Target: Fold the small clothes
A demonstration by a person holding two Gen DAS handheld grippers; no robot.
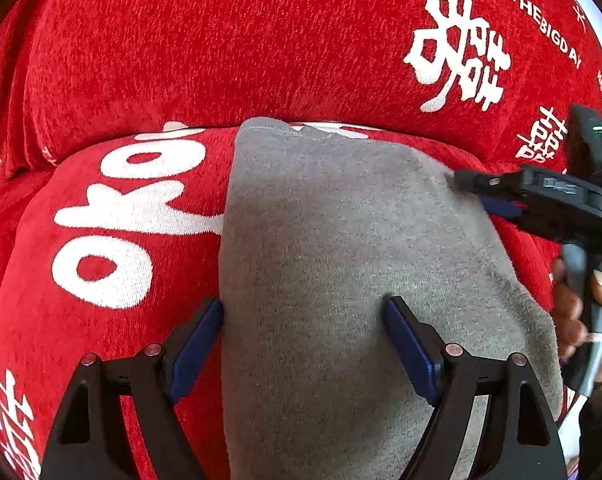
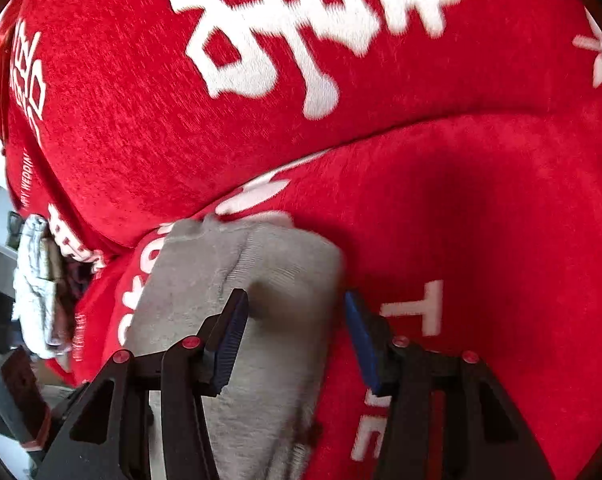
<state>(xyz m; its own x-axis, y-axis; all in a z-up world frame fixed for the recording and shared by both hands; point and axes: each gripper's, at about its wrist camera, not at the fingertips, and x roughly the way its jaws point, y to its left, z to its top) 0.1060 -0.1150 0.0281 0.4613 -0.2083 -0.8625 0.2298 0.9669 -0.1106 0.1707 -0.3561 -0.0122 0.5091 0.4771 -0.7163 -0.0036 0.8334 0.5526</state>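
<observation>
Red plush cover with white characters and lettering fills both views, draped over two cushioned surfaces meeting at a seam; "THE BIG DAY" text near top right of left view. In the right view, a crumpled pale fabric bundle sits at left edge, details unclear.

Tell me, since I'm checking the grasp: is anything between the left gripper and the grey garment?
Nothing visible. The left gripper hangs open directly over the grey garment, which lies flat on the red cover.
</observation>
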